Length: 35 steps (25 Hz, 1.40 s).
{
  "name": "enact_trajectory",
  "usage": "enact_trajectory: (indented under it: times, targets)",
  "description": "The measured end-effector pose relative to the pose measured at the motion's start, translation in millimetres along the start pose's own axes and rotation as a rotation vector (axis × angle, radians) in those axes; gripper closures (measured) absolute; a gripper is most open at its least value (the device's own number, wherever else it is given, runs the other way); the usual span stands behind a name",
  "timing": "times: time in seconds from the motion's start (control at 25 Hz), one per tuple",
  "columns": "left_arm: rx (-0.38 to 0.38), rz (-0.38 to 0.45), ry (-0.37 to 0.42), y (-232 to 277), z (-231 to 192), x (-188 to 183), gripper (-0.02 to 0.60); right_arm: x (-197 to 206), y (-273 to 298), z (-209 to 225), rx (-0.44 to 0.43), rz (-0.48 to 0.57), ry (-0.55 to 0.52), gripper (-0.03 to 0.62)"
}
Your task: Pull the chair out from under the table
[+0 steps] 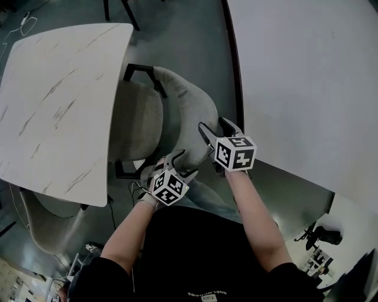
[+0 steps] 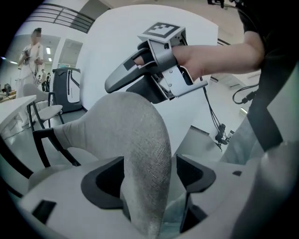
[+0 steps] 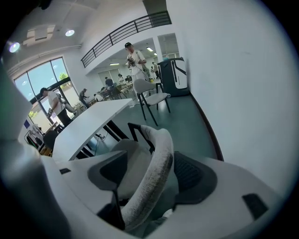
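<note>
A grey upholstered chair (image 1: 189, 100) with a black frame stands with its seat partly under the white marbled table (image 1: 53, 100). Its curved backrest faces me. My left gripper (image 1: 177, 162) straddles the backrest's top edge near its left end. In the left gripper view the grey backrest (image 2: 135, 126) runs up between the wide jaws of the left gripper (image 2: 149, 179), with a gap at the right pad. My right gripper (image 1: 215, 133) straddles the same edge further right. In the right gripper view the backrest rim (image 3: 161, 144) passes between the spread jaws of the right gripper (image 3: 152, 175).
A white wall (image 1: 307, 76) with a dark skirting runs close along the chair's right side. A second grey chair (image 1: 47, 218) sits under the table's near corner. Black chair legs (image 1: 121, 12) stand beyond the table. Several people and another chair (image 3: 152, 95) show far off.
</note>
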<state>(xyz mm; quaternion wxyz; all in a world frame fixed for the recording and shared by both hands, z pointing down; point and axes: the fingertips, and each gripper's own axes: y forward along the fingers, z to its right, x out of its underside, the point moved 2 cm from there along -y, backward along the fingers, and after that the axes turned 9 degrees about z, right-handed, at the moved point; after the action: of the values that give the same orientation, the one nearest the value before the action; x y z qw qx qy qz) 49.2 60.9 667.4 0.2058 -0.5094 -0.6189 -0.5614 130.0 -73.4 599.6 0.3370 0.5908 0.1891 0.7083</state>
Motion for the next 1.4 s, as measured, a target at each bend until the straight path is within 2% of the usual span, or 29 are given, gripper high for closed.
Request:
enact_trajectory:
  times: [0.44,0.6,0.68,0.72,0.8,0.88,1.2,1.4]
  targets:
    - [-0.018,-0.056,-0.011,37,-2,31,0.244,29,27,3,0.009,-0.044,0.067,0.296]
    - [-0.057,-0.049,-0.021,43,-7,33,0.249,33,32,4,0.02,-0.054,0.092,0.298]
    - [-0.077,-0.038,-0.03,44,-11,34,0.279,34,33,6,0.02,-0.07,0.107,0.299]
    - [-0.083,-0.035,-0.035,45,-12,34,0.284,35,34,9,0.028,-0.076,0.113,0.308]
    - [-0.091,-0.031,-0.043,45,-11,35,0.299,38,32,15,0.056,-0.081,0.128,0.416]
    - [-0.097,-0.029,-0.049,46,-11,35,0.316,39,31,18,0.068,-0.076,0.141,0.436]
    - [-0.139,-0.022,-0.066,46,-12,34,0.354,38,29,22,0.086,-0.06,0.159,0.468]
    - [-0.127,-0.03,-0.056,54,-5,34,0.36,42,23,32,0.104,-0.059,0.183,0.474]
